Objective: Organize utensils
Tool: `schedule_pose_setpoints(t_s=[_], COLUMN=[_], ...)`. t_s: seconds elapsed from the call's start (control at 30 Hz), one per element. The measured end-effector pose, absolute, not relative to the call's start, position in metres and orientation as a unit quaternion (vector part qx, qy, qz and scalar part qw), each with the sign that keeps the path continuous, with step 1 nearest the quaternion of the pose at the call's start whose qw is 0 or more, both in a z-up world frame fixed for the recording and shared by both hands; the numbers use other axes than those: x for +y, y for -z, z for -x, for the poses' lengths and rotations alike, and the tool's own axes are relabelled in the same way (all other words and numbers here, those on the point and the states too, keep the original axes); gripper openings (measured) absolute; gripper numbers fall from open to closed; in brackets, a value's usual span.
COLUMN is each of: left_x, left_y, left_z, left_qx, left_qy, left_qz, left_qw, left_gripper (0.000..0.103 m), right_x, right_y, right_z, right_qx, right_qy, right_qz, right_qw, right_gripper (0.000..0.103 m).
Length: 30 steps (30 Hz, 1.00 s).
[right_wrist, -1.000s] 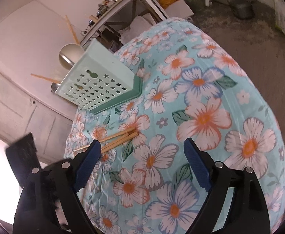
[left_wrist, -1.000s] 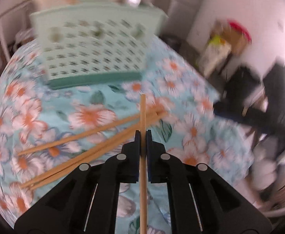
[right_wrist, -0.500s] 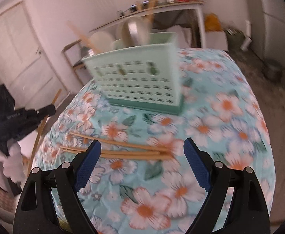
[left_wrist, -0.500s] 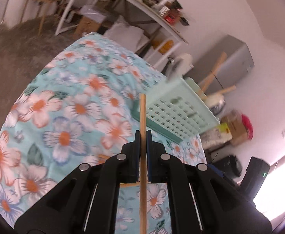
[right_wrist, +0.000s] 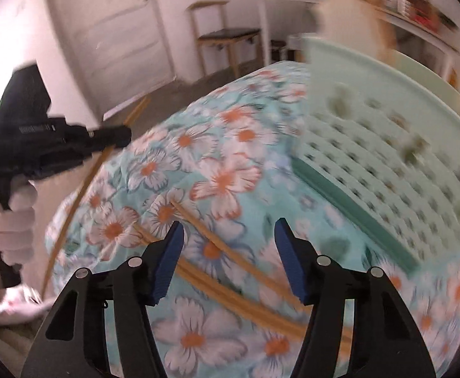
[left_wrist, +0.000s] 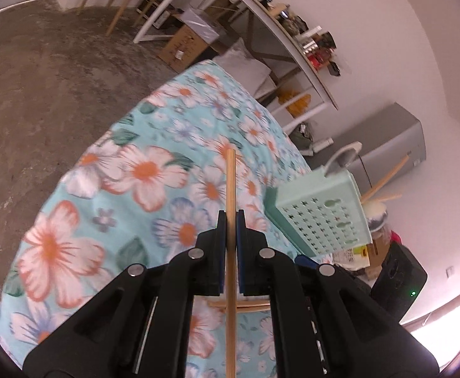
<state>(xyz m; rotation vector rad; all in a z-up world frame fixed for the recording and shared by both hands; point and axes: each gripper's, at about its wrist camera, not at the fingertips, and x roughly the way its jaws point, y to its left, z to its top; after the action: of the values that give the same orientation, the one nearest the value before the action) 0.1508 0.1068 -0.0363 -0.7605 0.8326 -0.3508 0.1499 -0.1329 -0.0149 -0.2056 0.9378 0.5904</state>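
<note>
Left gripper (left_wrist: pixel 231 217): the jaws are pressed together on a single wooden chopstick (left_wrist: pixel 230 182), which runs straight through them, its far tip pointing to 12 o'clock in the left wrist view and its near end passing back between the black fingers toward 6 o'clock. In the right wrist view the same gripper sits at 9 o'clock, held in a gloved hand (right_wrist: pixel 12 220), with the pinched chopstick slanting down from it.

Right gripper (right_wrist: pixel 228 236): the blue-padded jaws are spread and closing, poised over the loose chopsticks (right_wrist: pixel 230 283). At least three of these lie on the table (right_wrist: pixel 223 173) in a rough bundle that crosses beneath the jaws from 10 o'clock toward 4 o'clock; the pads are not pressing on any of them. The picture is blurred, so contact with the cloth cannot be judged.

Surroundings: the table carries a turquoise floral cloth. A pale green perforated utensil basket (left_wrist: pixel 321 214) stands on it at 3 o'clock of the left jaws and at 2 o'clock of the right jaws (right_wrist: pixel 387 145). More chopsticks (left_wrist: pixel 387 176) project from behind its top edge. Beyond the table are a concrete floor (left_wrist: pixel 41 78), a white shelf (left_wrist: pixel 280 28) along the wall and a wooden stool (right_wrist: pixel 227 37).
</note>
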Motion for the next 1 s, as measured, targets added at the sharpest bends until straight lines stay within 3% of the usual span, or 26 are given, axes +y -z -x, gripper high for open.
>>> schedule_pose_setpoints(t_s=[0.17,0.3,0.43,0.5,0.7,1.0], left_x=[0.116,0.120,0.121,0.122,0.123,0.119], left_y=[0.040,0.042,0.042,0.040,0.033,0.004], left_z=[-0.151,-0.150,-0.150,-0.150,-0.147,-0.134], left_qx=[0.388,0.384,0.378,0.373,0.356,0.289], left_qy=[0.154,0.153,0.155,0.157,0.161,0.191], left_qz=[0.359,0.360,0.360,0.362,0.364,0.376], left_qw=[0.835,0.836,0.839,0.840,0.846,0.859], left_gripper=[0.005,0.005,0.005,0.005,0.005,0.005], right_x=[-0.103,-0.089,-0.084,-0.085,-0.099,-0.165], right_y=[0.026,0.040,0.046,0.045,0.025,-0.057], right_z=[-0.157,-0.161,-0.163,-0.165,-0.169,-0.164], right_qx=[0.456,0.475,0.477,0.474,0.453,0.367], right_qy=[-0.308,-0.326,-0.330,-0.329,-0.303,-0.252], right_qz=[0.156,0.182,0.184,0.178,0.160,0.056], right_qw=[0.820,0.797,0.794,0.797,0.823,0.894], right_gripper=[0.058,0.042,0.035,0.019,0.013,0.008])
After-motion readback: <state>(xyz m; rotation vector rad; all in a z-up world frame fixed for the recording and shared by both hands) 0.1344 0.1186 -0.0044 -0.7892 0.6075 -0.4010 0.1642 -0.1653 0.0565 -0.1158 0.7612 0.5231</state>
